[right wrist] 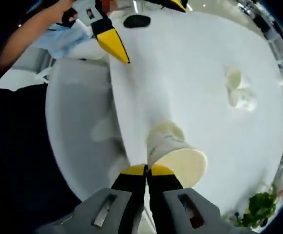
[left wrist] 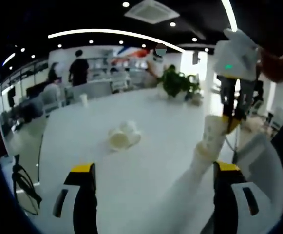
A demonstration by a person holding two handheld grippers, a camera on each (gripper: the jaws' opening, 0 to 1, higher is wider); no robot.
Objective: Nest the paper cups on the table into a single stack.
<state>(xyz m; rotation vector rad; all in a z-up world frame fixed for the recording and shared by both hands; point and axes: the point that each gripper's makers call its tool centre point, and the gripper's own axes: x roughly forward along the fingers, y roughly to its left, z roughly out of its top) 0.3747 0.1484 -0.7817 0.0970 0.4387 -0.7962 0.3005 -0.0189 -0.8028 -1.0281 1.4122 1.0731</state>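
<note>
- Your white table (left wrist: pixel 146 161) is a wide, smooth, matte oval, and it carries every cup you have to deal with.
- The long stack (left wrist: pixel 199 163) you have built already runs as a pale tapering column between your left gripper's (left wrist: pixel 153 195) jaws; I judge the task past halfway, though I cannot count its cups.
- Your left gripper stands spread, jaws well apart, and whether either jaw touches the stack I cannot tell.
- Your right gripper (right wrist: pixel 147 171) is clenched on the rim of the top cup (right wrist: pixel 173 156), its yellow tips pinching the thin paper wall; that cup sits on the stack's end, cream inside.
- A loose cluster of cups (left wrist: pixel 124 136) lies tipped on its side mid-table, well apart from your stack: these are left to nest.
- One small cup (left wrist: pixel 84 100) stands upright near the far edge, also left.
</note>
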